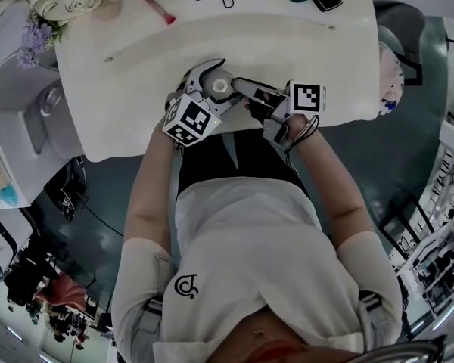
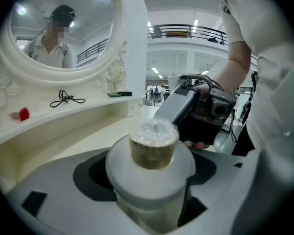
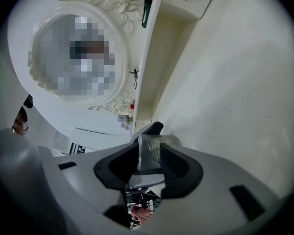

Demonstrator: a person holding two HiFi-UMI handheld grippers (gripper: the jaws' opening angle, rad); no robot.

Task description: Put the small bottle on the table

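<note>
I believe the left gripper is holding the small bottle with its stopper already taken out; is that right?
Not quite: the cork stopper sits in its neck. The left gripper view shows the left gripper holding the small bottle with it in place.

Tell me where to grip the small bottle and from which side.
Take the bottle by its round body below the wide shoulder, coming from the side with jaws across it; the left hand-held gripper holds it upright so. The narrow cap likely gives less hold, and the right hand-held gripper is on it.
</note>
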